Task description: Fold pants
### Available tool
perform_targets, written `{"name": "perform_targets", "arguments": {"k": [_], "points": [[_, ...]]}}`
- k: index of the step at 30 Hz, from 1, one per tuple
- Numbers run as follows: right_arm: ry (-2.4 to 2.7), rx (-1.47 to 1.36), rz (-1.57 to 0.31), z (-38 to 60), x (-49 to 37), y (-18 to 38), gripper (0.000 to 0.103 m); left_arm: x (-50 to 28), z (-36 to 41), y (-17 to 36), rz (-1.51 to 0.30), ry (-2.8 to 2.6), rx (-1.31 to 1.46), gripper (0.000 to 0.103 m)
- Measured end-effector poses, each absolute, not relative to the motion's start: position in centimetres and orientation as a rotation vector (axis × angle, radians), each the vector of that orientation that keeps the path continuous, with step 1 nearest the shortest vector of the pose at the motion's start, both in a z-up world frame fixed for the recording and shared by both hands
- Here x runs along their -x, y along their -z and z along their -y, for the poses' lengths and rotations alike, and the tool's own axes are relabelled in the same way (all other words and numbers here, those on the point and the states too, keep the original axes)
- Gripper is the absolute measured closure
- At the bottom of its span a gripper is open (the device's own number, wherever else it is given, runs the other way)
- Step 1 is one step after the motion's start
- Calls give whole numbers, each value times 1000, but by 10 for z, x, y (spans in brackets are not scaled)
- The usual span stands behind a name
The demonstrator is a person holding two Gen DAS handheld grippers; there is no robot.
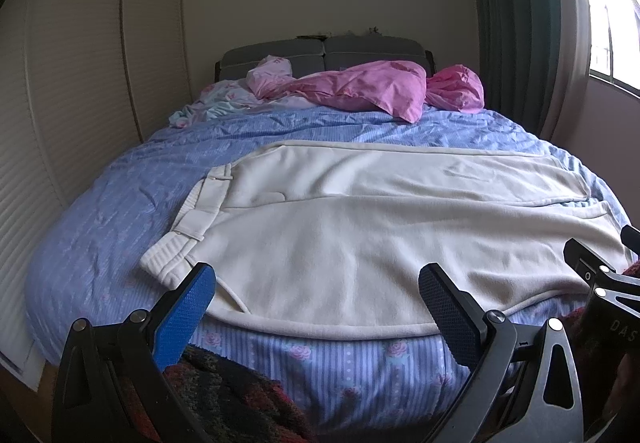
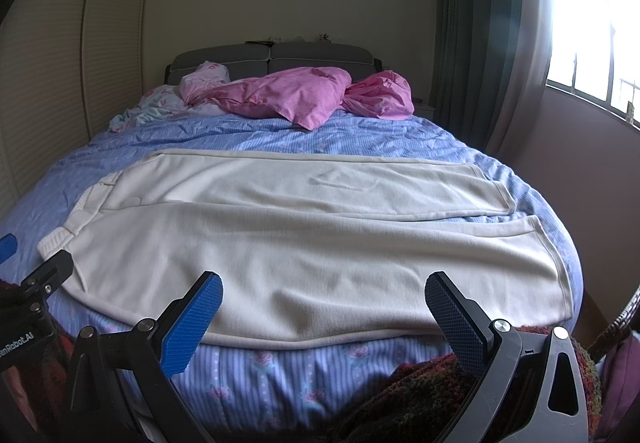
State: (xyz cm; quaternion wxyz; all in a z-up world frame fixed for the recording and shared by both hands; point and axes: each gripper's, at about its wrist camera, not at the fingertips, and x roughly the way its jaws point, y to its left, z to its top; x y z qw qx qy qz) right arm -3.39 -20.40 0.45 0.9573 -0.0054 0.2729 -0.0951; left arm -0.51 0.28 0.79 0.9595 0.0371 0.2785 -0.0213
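Cream pants lie spread flat across the blue bedspread, waistband to the left and both legs running to the right. In the right wrist view the same pants fill the middle, the leg hems ending at the right. My left gripper hovers open just before the near edge of the pants, near the waistband end, holding nothing. My right gripper is open too, over the near leg's edge, empty. Each gripper shows at the side of the other's view.
Crumpled pink bedding and a pale floral pillow lie by the grey headboard. A louvred wardrobe flanks the left; curtain and bright window stand on the right. A dark red knitted garment sits below the grippers.
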Motion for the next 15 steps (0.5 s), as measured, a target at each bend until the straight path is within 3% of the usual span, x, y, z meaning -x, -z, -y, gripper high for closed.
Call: {"name": "perform_targets", "arguments": {"k": [15], "points": [[192,11,-554,204,34,-4,0,6,-3,-8,-561,40,-76,0]]}}
